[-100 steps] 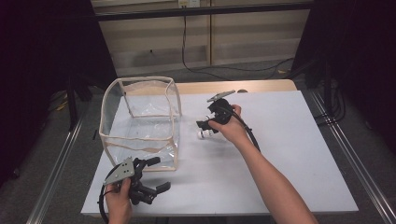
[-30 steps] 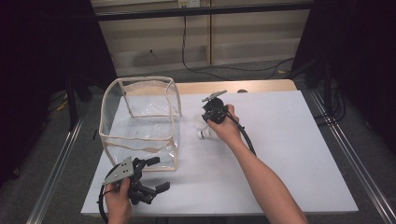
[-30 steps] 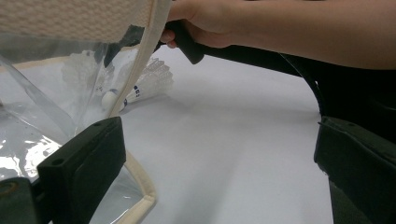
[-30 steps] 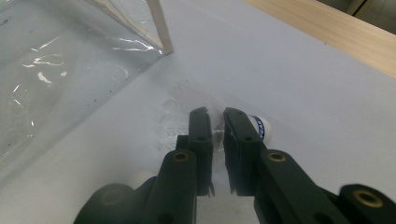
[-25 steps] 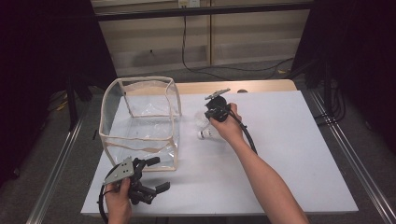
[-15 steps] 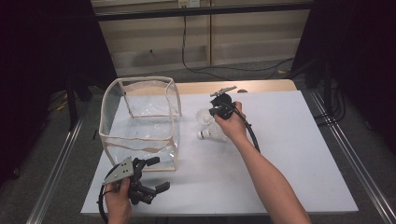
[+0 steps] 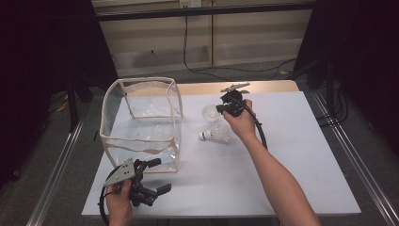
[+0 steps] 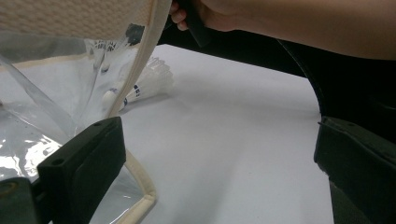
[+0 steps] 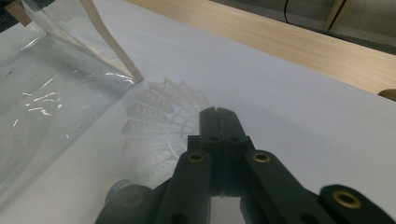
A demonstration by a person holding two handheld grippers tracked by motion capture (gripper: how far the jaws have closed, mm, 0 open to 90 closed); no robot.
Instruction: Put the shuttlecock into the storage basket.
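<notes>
On the near edge of the white surface (image 7: 291,160), my left gripper (image 7: 149,184) rests low in the hand, its fingers (image 8: 84,163) spread wide with nothing between them, just beside the front corner of the clear bag (image 7: 141,127). In the left gripper view, the bag's cream-trimmed edge runs up past the nearer black finger, and a shuttlecock (image 8: 142,86) lies on its side beyond it on the white sheet.

Farther back, that lying shuttlecock (image 7: 215,135) rests between the bag and my right hand (image 7: 241,123), cork end toward the bag. The bag stands open at the top, its clear walls creased and empty as far as I can see.

Farther still, my right gripper (image 7: 219,109) is raised over the surface with its fingers (image 9: 217,122) clenched flat against each other; in the right gripper view they meet with no gap. They have just been closing, and nothing sits between them. A second shuttlecock (image 9: 161,123) lies right under and ahead of the tips, its white skirt fanned toward the bag's corner; I cannot tell whether the tips touch it. In the high view it (image 7: 210,113) sits beside the gripper. Behind runs the bare wooden edge (image 7: 263,86).
</notes>
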